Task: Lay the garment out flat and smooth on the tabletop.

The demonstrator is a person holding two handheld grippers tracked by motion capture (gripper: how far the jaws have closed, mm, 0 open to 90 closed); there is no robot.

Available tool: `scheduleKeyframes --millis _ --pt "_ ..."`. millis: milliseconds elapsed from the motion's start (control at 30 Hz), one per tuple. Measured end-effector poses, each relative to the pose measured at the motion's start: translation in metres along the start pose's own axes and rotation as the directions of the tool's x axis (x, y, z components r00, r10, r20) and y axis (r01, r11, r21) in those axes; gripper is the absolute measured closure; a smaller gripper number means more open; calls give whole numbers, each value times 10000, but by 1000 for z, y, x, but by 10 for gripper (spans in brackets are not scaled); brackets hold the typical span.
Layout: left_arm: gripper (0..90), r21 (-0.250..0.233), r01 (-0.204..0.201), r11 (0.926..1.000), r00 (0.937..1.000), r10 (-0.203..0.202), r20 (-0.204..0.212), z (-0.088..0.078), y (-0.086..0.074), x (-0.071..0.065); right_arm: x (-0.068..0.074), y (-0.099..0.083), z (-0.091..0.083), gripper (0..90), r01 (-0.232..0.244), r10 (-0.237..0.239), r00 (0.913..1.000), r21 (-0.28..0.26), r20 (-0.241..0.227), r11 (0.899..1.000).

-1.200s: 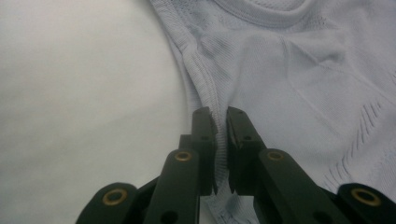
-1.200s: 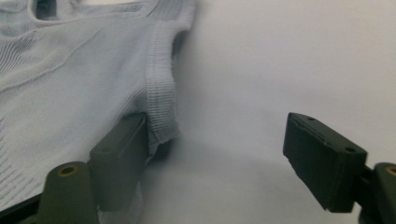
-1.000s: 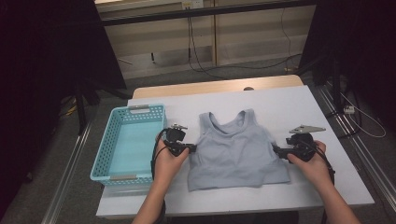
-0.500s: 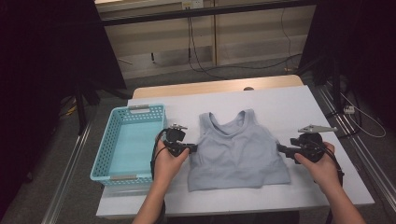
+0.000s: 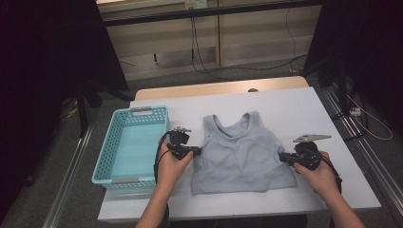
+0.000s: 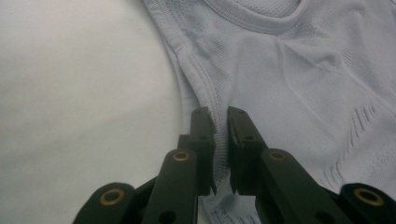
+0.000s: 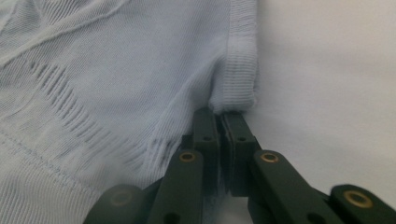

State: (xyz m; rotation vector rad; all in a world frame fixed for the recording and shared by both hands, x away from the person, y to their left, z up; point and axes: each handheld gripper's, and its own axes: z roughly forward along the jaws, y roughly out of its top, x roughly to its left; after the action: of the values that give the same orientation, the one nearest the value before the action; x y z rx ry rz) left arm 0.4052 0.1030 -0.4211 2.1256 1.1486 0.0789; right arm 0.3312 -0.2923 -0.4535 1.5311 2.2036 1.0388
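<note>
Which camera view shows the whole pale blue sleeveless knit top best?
The high view: the pale blue sleeveless knit top lies flat, fully visible. The left gripper view gives its armhole edge, the right gripper view its ribbed side edge, close up.

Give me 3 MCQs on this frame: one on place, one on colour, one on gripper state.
1. Where is the basket relative to the top?
A. on the person's left of it
B. on the person's right of it
C. on it

2. What colour is the basket?
A. red
B. light blue
C. black

3. How is the right gripper?
A. wide open above the table
B. shut on the top's side edge
C. inside the basket

Answers:
1 A: in the high view the basket lies beyond the left gripper, apart from the top.
2 B: its mesh walls and floor are light blue.
3 B: its jaws have just been closing, and the right gripper view shows the ribbed edge pinched between them.
</note>
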Motion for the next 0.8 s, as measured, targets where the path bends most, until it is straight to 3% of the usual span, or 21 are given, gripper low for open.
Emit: scheduleKeyframes --millis 100,233,267,300,433,600,700,733,800 --pt "822 32 -37 10000 10000 37 9 -1 0 0 -3 1 -6 885 -112 113 9998 -51 168 9999" --pt "823 -26 74 10000 9995 -73 292 -2 0 -1 -15 0 -28 889 -308 314 9993 -280 221 9991" --pt "823 -1 27 10000 9995 -27 308 -1 1 -2 -17 -1 -31 892 -239 250 9988 -272 429 9993" --pt "823 -1 -3 10000 9996 3 299 0 1 -4 -17 -2 -32 893 -148 161 9981 -230 598 9996" --pt "824 64 -18 10000 9998 17 193 2 0 -4 -21 -4 -30 892 -209 209 9985 -6 504 9998" --pt "823 131 -28 9999 9998 25 182 3 0 -3 -17 -4 -29 884 -38 48 9982 -171 598 9998" --pt "809 143 -83 9999 9998 81 174 3 0 -3 -16 -5 -26 819 127 -114 9991 -316 408 9994" --pt "787 125 -144 9998 9998 142 159 2 0 -3 -16 -5 -26 762 79 -69 9995 -330 297 9994" --pt "674 -58 -192 9998 9998 192 -20 1 1 -2 -14 -3 -27 587 145 -110 9984 -647 551 9978"
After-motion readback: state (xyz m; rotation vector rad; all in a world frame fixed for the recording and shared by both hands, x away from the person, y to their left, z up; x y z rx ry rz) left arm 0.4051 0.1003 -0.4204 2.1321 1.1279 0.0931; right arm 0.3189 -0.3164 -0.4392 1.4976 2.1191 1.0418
